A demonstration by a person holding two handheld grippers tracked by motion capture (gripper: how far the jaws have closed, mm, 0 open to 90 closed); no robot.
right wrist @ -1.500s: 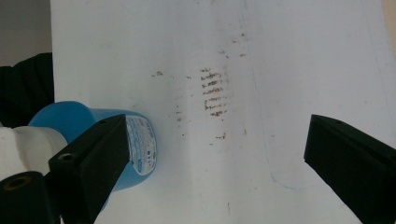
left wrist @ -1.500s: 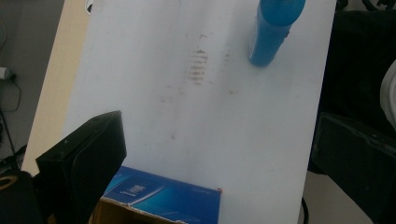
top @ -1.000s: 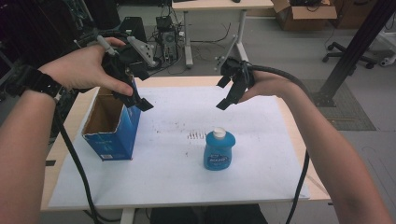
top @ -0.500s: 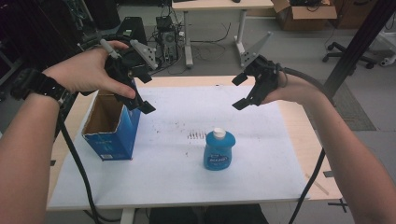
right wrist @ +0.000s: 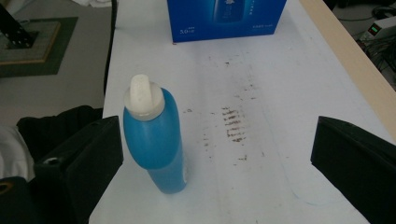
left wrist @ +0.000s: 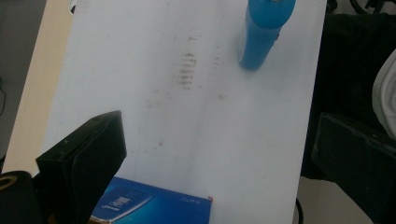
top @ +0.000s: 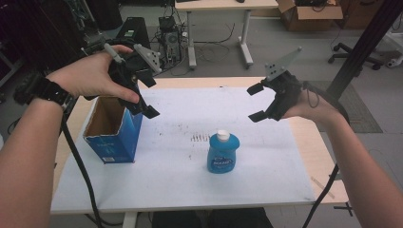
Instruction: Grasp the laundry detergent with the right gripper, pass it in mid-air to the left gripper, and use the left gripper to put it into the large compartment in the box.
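Both grippers, left (top: 145, 92) & right (top: 256, 102), spread, empty, raised over white worktop (top: 157, 180); blue plastic soap bottle w/ white cap (top: 222, 153) stands upright, reachable beside open-topped blue cardboard box (top: 116, 137).

White-topped table (top: 266, 175); blue box (top: 114, 130), blue bottle (top: 223, 153) standing on it

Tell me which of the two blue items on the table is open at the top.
The blue box at the table's left: its top gapes open, showing brown cardboard inside. The blue bottle wears a white cap.
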